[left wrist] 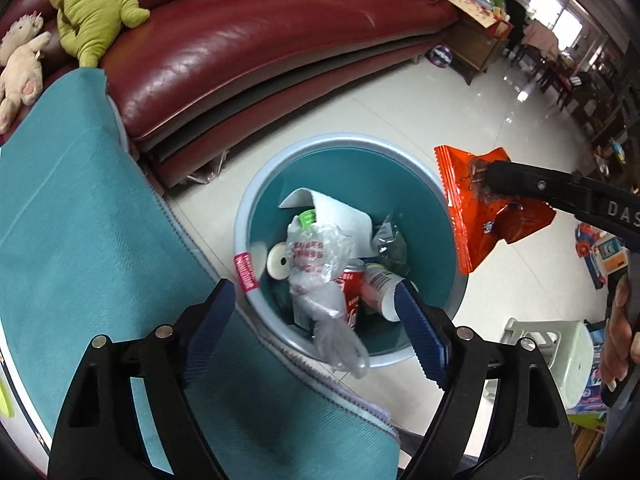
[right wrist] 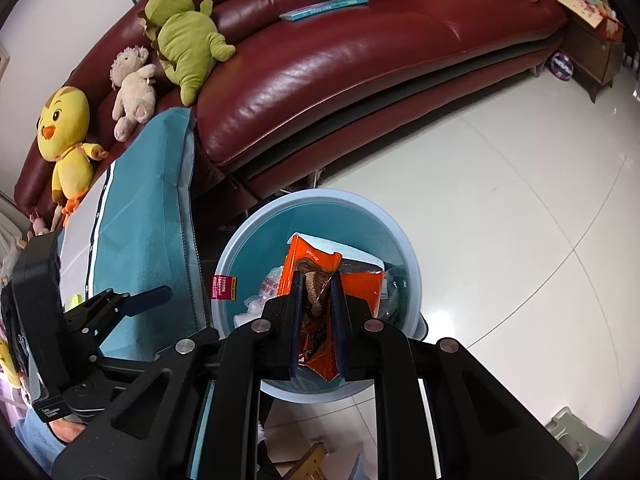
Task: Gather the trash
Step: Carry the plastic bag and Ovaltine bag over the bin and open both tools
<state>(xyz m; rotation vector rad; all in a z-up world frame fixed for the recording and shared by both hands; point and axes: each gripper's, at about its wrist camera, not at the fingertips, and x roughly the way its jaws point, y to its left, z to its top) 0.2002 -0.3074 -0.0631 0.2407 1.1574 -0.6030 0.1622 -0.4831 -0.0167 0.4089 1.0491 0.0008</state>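
Blue bin (left wrist: pixel 448 280) sits on the floor directly below both tools, beside the teal-covered table (left wrist: pixel 80 240); already holds a red can (left wrist: pixel 352 292), paper and film. Clear plastic bag (left wrist: pixel 336 344) lies between and just ahead of the left gripper (left wrist: pixel 316 312), whose jaws stand wide with nothing clamped. Right gripper (right wrist: pixel 316 312) is pinched tight on the orange snack wrapper (right wrist: pixel 360 284), hanging over the bin mouth. Judgement: centre over the opening before releasing; light foil may drift to the rim.
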